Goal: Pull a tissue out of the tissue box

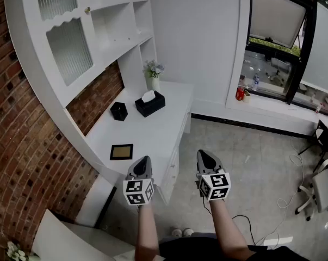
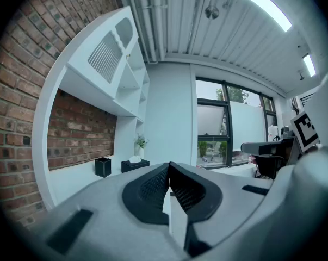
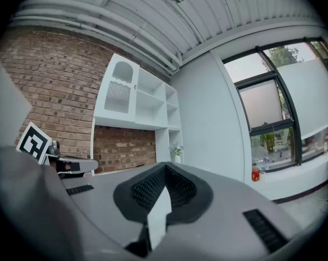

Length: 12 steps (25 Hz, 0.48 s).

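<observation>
Head view shows you at the start: your left gripper (image 1: 143, 161) and right gripper (image 1: 203, 154) are both shut tight and hold nothing, and the tissue box (image 1: 150, 104) sits far away on the white desk (image 1: 153, 132), so next you need to go closer and open one.

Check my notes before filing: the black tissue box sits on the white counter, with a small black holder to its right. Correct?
No: the head view shows the holder left of the tissue box. Both do sit on the counter.
</observation>
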Each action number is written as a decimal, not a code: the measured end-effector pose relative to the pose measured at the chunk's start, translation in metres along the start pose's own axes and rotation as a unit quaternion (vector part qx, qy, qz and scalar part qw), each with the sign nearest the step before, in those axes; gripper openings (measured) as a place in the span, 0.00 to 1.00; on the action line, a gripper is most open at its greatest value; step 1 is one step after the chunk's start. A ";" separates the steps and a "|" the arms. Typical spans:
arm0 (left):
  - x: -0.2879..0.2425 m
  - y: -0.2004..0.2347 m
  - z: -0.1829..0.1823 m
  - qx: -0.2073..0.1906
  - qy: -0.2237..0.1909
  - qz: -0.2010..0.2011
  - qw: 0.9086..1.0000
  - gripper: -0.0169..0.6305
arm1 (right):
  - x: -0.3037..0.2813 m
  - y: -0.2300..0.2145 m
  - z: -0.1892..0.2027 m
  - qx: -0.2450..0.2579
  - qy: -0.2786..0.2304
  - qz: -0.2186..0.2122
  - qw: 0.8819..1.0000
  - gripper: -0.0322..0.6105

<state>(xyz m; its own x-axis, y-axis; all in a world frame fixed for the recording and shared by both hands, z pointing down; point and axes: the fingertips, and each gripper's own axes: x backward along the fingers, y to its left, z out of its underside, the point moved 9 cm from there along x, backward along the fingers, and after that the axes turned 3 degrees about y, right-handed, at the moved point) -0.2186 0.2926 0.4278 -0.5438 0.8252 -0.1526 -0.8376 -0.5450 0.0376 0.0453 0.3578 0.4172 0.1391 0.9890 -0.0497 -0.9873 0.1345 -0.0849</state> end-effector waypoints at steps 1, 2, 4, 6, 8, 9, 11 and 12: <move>0.000 -0.001 0.000 -0.001 0.000 0.001 1.000 0.04 | 0.000 0.000 0.001 0.000 0.001 0.000 1.000 0.05; 0.000 -0.001 0.000 -0.001 0.001 0.001 1.000 0.04 | 0.000 0.001 0.001 0.000 0.002 0.000 1.000 0.05; 0.000 -0.001 -0.001 -0.003 0.001 0.002 1.000 0.04 | -0.001 0.001 0.002 -0.002 0.002 0.000 1.000 0.05; 0.000 -0.001 -0.002 -0.005 -0.001 0.001 1.000 0.04 | -0.002 0.001 0.002 -0.004 0.002 0.000 1.000 0.05; 0.000 0.000 -0.002 -0.005 -0.001 0.000 1.000 0.04 | -0.002 0.000 0.002 -0.007 0.001 0.001 1.000 0.05; 0.000 0.000 -0.002 -0.005 -0.001 0.000 1.000 0.04 | -0.002 -0.001 0.002 -0.008 0.001 0.002 1.000 0.05; -0.001 -0.001 -0.002 -0.005 -0.001 0.001 1.000 0.04 | -0.001 -0.002 0.002 -0.010 0.000 0.004 1.000 0.05; -0.002 -0.001 -0.002 -0.006 -0.001 0.002 1.000 0.04 | -0.001 -0.003 0.002 -0.011 0.000 0.004 1.000 0.05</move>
<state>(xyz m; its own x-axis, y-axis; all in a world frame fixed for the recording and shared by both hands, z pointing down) -0.2163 0.2913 0.4266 -0.5475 0.8230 -0.1514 -0.8346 -0.5502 0.0273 0.0478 0.3563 0.4196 0.1308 0.9902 -0.0495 -0.9865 0.1250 -0.1054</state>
